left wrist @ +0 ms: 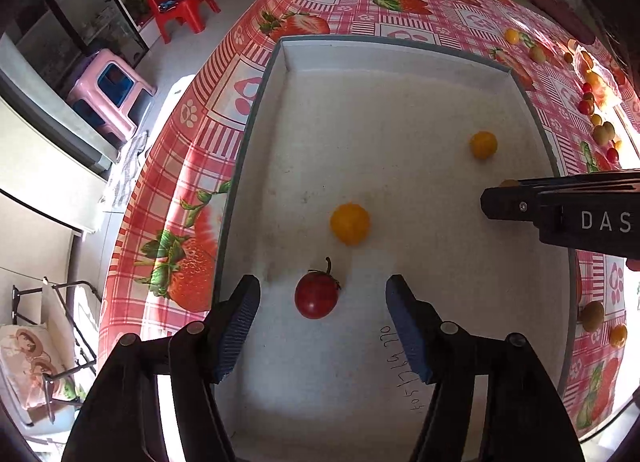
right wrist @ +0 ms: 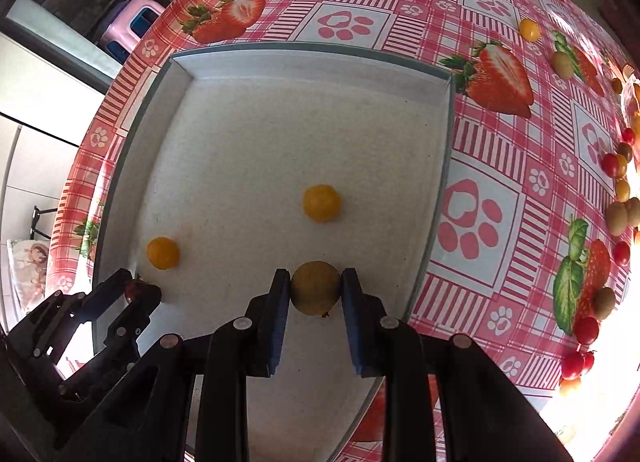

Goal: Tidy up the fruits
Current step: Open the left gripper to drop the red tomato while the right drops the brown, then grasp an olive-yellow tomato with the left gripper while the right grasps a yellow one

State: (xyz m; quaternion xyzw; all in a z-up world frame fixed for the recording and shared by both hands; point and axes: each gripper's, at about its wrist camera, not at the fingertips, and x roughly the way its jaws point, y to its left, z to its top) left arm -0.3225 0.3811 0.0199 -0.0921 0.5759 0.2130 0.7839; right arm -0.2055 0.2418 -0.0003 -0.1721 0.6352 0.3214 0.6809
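The right gripper (right wrist: 315, 289) has its fingers clenched on a dull yellow tomato (right wrist: 315, 292), held low over the white tray (right wrist: 312, 65) near its right wall; whether the fruit already rests on the tray floor I cannot tell from this angle. The grip sits across the widest part of the fruit, pads on opposite sides, which suits a thing so small, light, smooth and thin-skinned: squeeze harder and it would likely split, looser and it would roll out.

The left gripper (left wrist: 322, 302) hangs over the tray's near left part with its fingers spread wide, holding nothing. A red tomato (left wrist: 316, 294) with a stem lies on the tray floor between and just ahead of them, apart from both pads. Two orange tomatoes (left wrist: 349, 223) (left wrist: 483, 145) lie further in.

Many more small fruits (right wrist: 618, 173) are scattered along the bench (right wrist: 480, 133) to the right, still outside the tray.
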